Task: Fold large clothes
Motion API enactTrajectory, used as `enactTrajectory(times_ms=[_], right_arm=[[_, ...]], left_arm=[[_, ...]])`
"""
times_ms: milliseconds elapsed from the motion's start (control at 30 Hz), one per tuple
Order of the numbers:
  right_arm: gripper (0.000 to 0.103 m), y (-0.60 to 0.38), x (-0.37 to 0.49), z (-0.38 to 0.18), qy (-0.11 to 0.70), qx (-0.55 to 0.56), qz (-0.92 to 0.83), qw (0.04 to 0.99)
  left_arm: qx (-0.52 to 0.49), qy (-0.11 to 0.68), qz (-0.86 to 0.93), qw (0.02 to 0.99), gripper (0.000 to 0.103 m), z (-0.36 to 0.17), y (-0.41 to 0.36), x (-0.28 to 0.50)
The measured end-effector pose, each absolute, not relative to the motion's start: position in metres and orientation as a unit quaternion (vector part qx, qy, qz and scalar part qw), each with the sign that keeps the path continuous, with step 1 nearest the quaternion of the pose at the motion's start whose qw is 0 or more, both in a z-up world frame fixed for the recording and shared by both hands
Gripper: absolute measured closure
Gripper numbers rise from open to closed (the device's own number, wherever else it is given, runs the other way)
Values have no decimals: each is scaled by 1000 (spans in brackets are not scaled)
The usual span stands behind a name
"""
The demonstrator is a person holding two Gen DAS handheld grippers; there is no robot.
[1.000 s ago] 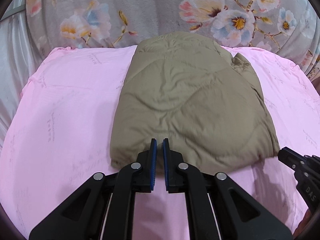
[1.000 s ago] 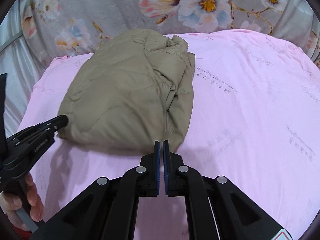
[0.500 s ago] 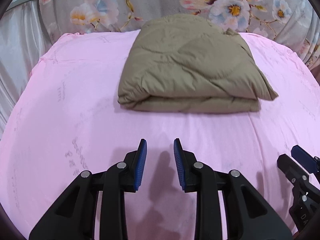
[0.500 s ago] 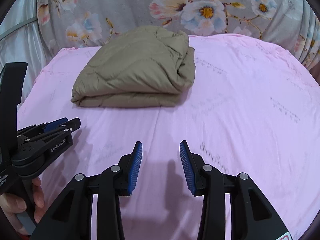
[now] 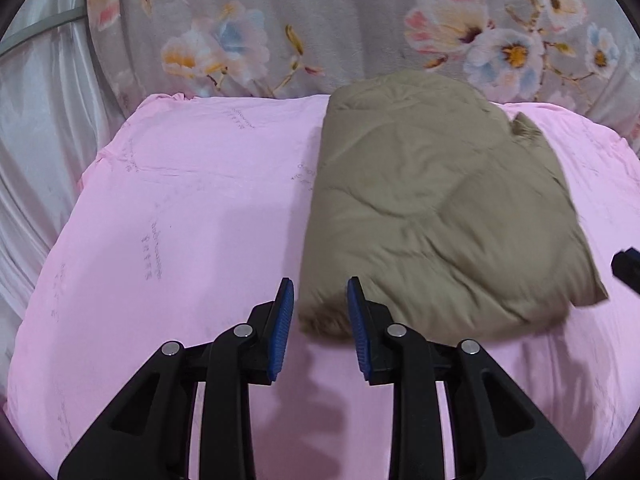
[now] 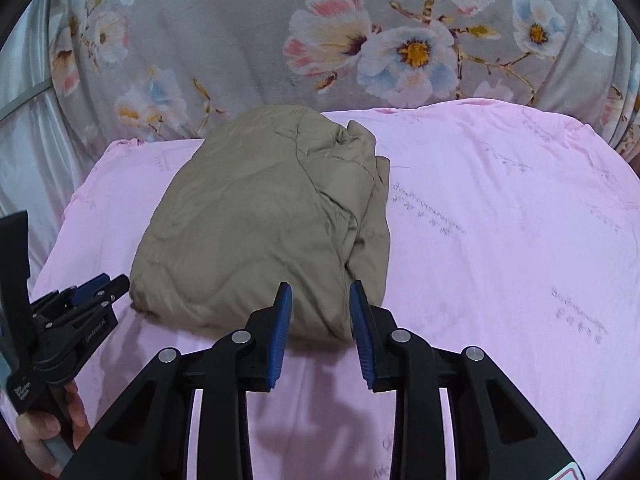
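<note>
A folded khaki quilted jacket lies on the pink sheet; it also shows in the right wrist view. My left gripper is open, its jaws on either side of the jacket's near left corner. My right gripper is open, its jaws on either side of the jacket's near right corner, where the layered edges stack. The left gripper also shows at the left edge of the right wrist view, in a hand. The right gripper's tip shows at the right edge of the left wrist view.
A grey floral blanket hangs behind the pink sheet. A shiny white curtain hangs at the left. Bare pink sheet lies to the left and right of the jacket.
Both grippers pulled back and opened half a second ago. They have since moved forward again, still open, to the jacket's near corners.
</note>
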State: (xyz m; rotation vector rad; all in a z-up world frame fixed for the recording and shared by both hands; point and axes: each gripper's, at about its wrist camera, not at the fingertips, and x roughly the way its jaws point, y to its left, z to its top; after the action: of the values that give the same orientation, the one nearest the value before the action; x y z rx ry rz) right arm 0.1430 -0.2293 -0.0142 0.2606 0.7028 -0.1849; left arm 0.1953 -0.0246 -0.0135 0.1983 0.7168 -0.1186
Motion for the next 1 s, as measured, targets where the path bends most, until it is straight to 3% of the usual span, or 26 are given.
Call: enactTrajectory(times_ms=[267, 433, 767, 1000], right_arm=[[80, -270, 241, 6, 339, 169, -114, 918], [83, -266, 271, -20, 367, 136, -124, 912], [84, -271, 268, -43, 349, 140, -121, 919], [83, -314, 235, -33, 311, 244, -143, 907]], left_arm=[[46, 351, -45, 934, 76, 19, -22, 261], [60, 371, -49, 926, 76, 0, -38, 283], [94, 341, -34, 935, 76, -9, -42, 275], [59, 358, -51, 931, 76, -10, -12, 262]])
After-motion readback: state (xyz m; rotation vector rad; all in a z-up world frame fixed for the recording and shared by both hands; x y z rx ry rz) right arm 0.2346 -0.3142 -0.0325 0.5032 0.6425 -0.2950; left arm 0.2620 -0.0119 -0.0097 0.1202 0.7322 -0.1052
